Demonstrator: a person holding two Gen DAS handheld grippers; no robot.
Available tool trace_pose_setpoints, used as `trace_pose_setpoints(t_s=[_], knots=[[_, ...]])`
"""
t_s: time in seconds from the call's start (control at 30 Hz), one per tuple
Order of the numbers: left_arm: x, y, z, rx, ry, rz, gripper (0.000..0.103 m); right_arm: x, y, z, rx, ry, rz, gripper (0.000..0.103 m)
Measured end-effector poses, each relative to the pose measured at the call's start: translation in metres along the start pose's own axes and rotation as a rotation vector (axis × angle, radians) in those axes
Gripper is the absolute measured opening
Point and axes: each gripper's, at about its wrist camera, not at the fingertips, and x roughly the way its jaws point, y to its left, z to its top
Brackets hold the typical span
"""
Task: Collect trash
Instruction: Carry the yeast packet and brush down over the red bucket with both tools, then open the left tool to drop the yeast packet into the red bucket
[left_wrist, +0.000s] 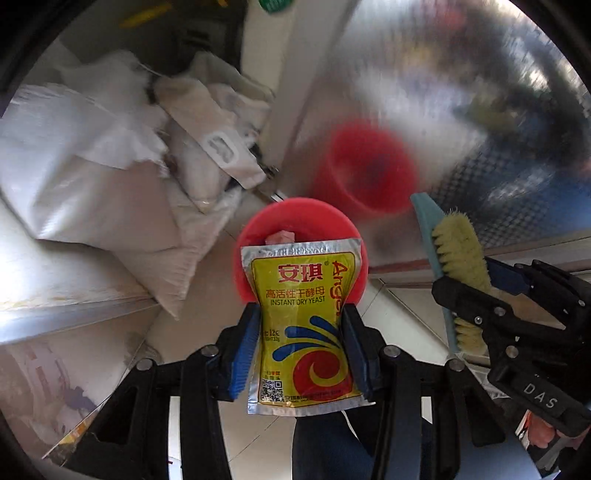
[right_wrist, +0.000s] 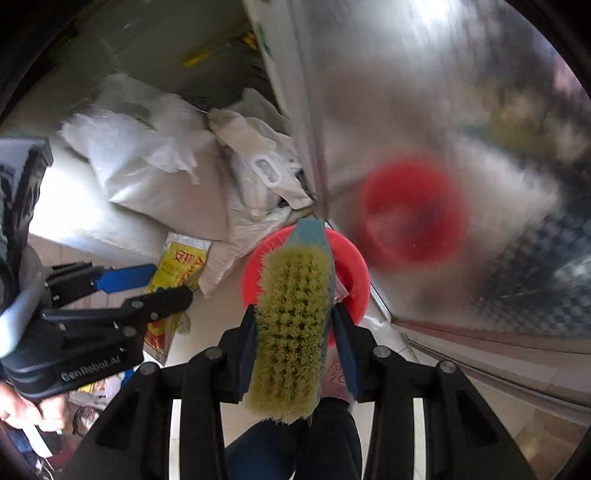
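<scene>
My left gripper (left_wrist: 300, 325) is shut on a yellow instant dry yeast packet (left_wrist: 301, 325), pinched at its waist and held upright. Straight below it stands a red bin (left_wrist: 295, 218) on the floor, with a pink scrap inside. My right gripper (right_wrist: 293, 332) is shut on a scrub brush (right_wrist: 293, 325) with yellowish bristles and a teal back, and it hangs over the same red bin (right_wrist: 351, 266). In the left wrist view, the brush (left_wrist: 458, 254) and the right gripper (left_wrist: 476, 291) show at the right. The right wrist view shows the packet (right_wrist: 181, 266) in the left gripper (right_wrist: 147, 284) at the left.
A shiny metal cabinet face (left_wrist: 443, 110) rises right behind the bin and mirrors it as a red blur (left_wrist: 369, 170). White sacks and plastic bags (left_wrist: 110, 166) are piled to the left. Pale floor tiles (left_wrist: 184, 332) lie around the bin. The person's dark-trousered legs (right_wrist: 325, 443) show below.
</scene>
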Motion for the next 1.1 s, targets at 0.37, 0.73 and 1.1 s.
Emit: trace_pose_setpoints(t_s=[0.37,0.73,1.1], knots=[[0.044,-0.014,0.012,0.099,0.044,0.006,0.050,0.031,-0.034,-0.013,0.069,0.038,-0.017,0.037],[0.040,-0.013,0.010,0.102,0.041,0.046,0.084,0.037,-0.034,-0.012,0.065,0.044,-0.022,0.037],[0.032,0.025,0.004,-0.014,0.022,0.081,0.084,0.042,-0.010,-0.005,-0.024,0.081,0.022,0.037]])
